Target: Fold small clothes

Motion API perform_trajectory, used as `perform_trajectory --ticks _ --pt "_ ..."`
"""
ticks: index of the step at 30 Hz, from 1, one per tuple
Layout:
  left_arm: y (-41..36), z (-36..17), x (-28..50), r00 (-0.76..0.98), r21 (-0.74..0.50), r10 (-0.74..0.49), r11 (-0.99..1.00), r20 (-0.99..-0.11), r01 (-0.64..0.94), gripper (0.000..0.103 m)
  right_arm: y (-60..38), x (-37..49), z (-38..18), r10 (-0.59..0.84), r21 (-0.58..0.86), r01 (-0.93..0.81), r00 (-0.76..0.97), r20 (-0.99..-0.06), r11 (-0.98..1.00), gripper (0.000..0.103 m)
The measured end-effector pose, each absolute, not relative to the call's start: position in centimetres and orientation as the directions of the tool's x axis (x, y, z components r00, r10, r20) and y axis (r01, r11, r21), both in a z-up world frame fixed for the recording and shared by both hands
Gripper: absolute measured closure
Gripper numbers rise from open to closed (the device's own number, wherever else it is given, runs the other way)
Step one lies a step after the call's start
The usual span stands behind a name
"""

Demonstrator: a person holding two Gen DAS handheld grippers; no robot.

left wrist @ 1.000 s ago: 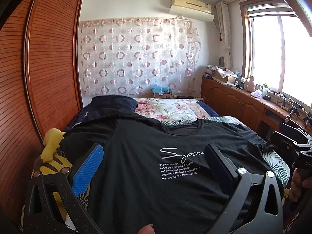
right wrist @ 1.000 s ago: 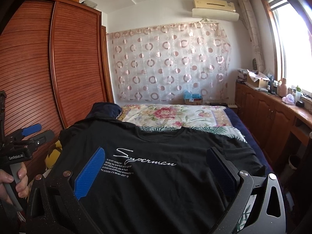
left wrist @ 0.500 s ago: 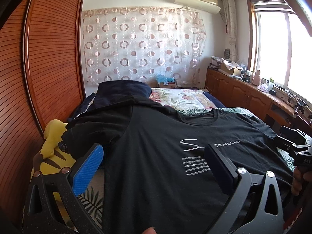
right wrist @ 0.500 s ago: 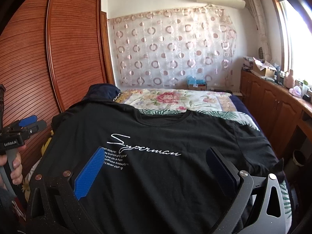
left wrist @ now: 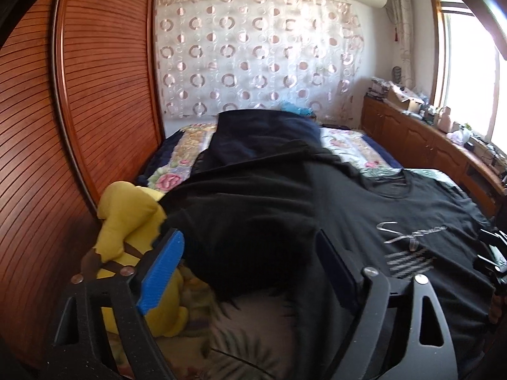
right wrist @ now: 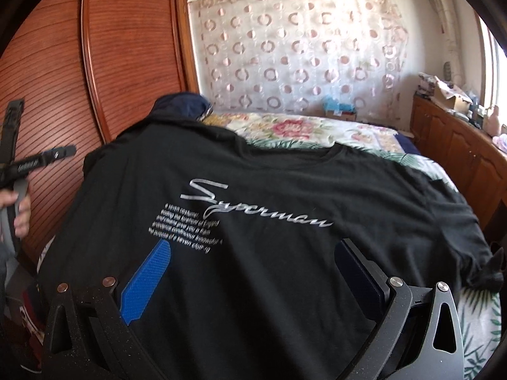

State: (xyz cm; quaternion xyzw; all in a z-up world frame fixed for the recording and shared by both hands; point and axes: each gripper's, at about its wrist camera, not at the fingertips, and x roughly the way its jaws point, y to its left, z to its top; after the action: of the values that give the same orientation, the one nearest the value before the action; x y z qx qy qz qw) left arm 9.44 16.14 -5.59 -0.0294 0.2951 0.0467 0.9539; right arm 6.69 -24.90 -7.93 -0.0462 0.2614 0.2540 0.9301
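Note:
A black T-shirt with white "Superman" lettering lies spread face up on the bed; it also shows in the left wrist view. My left gripper is open and empty, over the shirt's left sleeve. My right gripper is open and empty, above the shirt's lower chest. The left gripper also shows at the left edge of the right wrist view.
A yellow plush toy lies at the bed's left edge by the wooden wardrobe. A dark blue pillow lies at the head of the floral bedspread. A wooden cabinet runs along the right.
My left gripper has swung left, from the shirt's chest to its left sleeve and the plush toy. My right gripper has moved closer in over the lettering. Both stay open.

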Motion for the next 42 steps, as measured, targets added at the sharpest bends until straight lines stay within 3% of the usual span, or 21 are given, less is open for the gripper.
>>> perform_trajectory --ticks 7,15,27,29,31,33,42 --pt "19.3 -6.5 12.5 0.789 -0.013 0.093 0.992 -0.607 -0.127 0.034 -26.6 6.3 -7.3 0.469 0.064 -0.517 0.710 -0.525 0.854 0.000" --pt "20.3 -9.4 11.7 0.758 -0.102 0.045 0.984 -0.651 -0.146 0.050 -27.7 6.0 -7.3 0.472 0.074 -0.512 0.715 -0.516 0.856 0.000" --pt "20.0 -12.7 10.7 0.720 -0.190 -0.045 0.974 -0.693 -0.122 0.052 -24.8 7.6 -7.7 0.464 0.059 -0.511 0.719 -0.518 0.858 0.000" --pt "19.8 -12.5 10.6 0.722 -0.209 -0.072 0.973 -0.688 -0.102 0.067 -24.8 7.5 -7.8 0.464 0.062 -0.510 0.717 -0.519 0.858 0.000" --pt "19.4 -12.2 10.3 0.723 -0.202 -0.072 0.975 -0.687 -0.095 0.088 -24.8 7.6 -7.8 0.464 0.063 -0.510 0.717 -0.520 0.858 0.000" --pt "19.0 -11.8 9.7 0.732 -0.206 -0.085 0.975 -0.676 -0.077 0.097 -24.8 7.6 -7.8 0.465 0.064 -0.511 0.716 -0.521 0.857 0.000" --pt "17.9 -7.0 7.2 0.821 -0.179 -0.050 0.982 -0.569 -0.063 0.100 -24.8 7.7 -8.0 0.468 0.075 -0.508 0.713 -0.522 0.858 0.000"
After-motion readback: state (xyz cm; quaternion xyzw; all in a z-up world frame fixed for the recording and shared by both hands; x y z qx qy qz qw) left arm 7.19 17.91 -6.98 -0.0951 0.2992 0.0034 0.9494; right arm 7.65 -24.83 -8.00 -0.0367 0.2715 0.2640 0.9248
